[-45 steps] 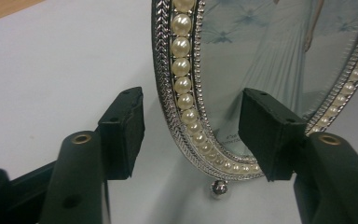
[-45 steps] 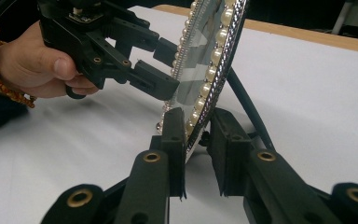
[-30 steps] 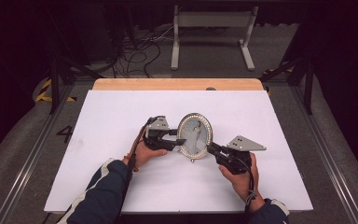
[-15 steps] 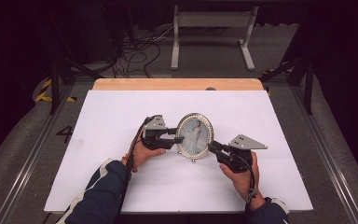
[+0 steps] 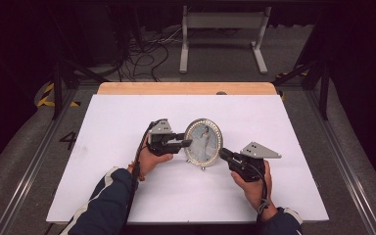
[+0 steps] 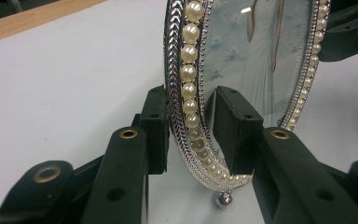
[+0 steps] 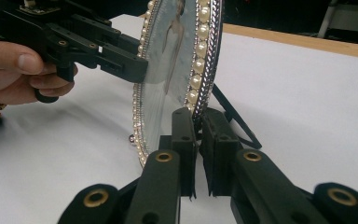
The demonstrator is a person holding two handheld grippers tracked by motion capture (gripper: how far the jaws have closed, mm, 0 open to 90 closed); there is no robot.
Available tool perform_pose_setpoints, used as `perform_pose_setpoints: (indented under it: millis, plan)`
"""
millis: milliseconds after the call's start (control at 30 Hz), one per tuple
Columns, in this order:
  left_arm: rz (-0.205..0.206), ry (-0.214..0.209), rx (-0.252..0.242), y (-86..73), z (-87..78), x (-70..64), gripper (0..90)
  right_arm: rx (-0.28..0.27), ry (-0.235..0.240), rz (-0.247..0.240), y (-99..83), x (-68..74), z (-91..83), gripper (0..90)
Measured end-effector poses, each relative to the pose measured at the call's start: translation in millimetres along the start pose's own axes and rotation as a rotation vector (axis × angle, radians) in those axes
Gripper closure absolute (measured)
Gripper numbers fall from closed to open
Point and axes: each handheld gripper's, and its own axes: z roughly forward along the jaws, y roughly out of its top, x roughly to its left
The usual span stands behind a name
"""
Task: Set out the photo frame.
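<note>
An oval photo frame (image 5: 203, 142) with a pearl and silver rim stands upright at the middle of the white table (image 5: 127, 112); its picture shows a figure in a white dress. My left gripper (image 5: 188, 143) is shut on its left edge, and its pads straddle the pearl rim (image 6: 189, 93) in the left gripper view, above a small ball foot (image 6: 223, 199). My right gripper (image 5: 223, 154) is shut on the lower right edge, its pads (image 7: 184, 135) pinching the rim. The right gripper view has the frame (image 7: 168, 70) edge-on, its black back prop (image 7: 233, 116) and the left gripper (image 7: 135, 65).
A wooden strip (image 5: 186, 88) runs along the table's far edge. Beyond it on the floor are a metal stand (image 5: 223, 39) and loose cables (image 5: 147, 49). White tabletop lies bare on all sides of the frame.
The frame leaned back and looked rounder earlier; now it stands more upright and narrower. Both grippers have stayed on its edges and barely shifted.
</note>
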Motion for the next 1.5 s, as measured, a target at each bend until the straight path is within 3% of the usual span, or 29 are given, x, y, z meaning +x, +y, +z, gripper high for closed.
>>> perform_pose_setpoints:
  millis: [433, 667, 800, 900, 933, 1000, 1133, 1267, 1333, 1500]
  plan:
    - [0.012, 0.014, 0.024, -4.7, -10.0, -5.6, 66.0, -0.007, -0.001, 0.013, 3.6, -6.2, 7.8, 84.2]
    - [0.033, 0.03, 0.042, -8.0, -13.4, -10.5, 66.1, -0.008, 0.004, 0.027, 5.0, -10.7, 13.5, 83.5]
    - [0.051, 0.038, 0.056, -8.6, -15.3, -11.8, 66.1, -0.011, -0.005, 0.012, 6.4, -9.5, 15.4, 82.9]
    - [0.051, 0.045, 0.049, -8.2, -15.4, -13.0, 62.1, -0.013, -0.008, 0.01, 6.6, -9.8, 15.5, 80.9]
    - [0.06, 0.066, 0.048, -7.3, -15.4, -13.4, 62.1, -0.013, -0.011, 0.01, 6.7, -9.8, 15.4, 79.5]
    - [0.058, 0.096, 0.043, -6.5, -15.6, -13.1, 53.3, -0.011, -0.021, 0.006, 6.4, -9.5, 13.8, 77.8]
    - [0.046, 0.087, 0.015, -7.0, -18.8, -10.7, 57.5, -0.009, -0.022, 0.0, 6.1, -7.6, 12.4, 77.3]
    - [0.055, 0.059, 0.02, -6.7, -18.2, -13.0, 64.3, 0.006, -0.021, -0.003, 4.3, -6.0, 15.6, 78.1]
    - [0.072, 0.073, 0.031, -6.1, -17.9, -14.2, 65.8, 0.005, -0.015, -0.005, 3.5, -5.8, 16.9, 78.8]
    - [0.061, 0.073, 0.032, -8.3, -19.1, -14.2, 68.2, 0.0, -0.012, -0.006, 5.2, -6.5, 17.6, 79.7]
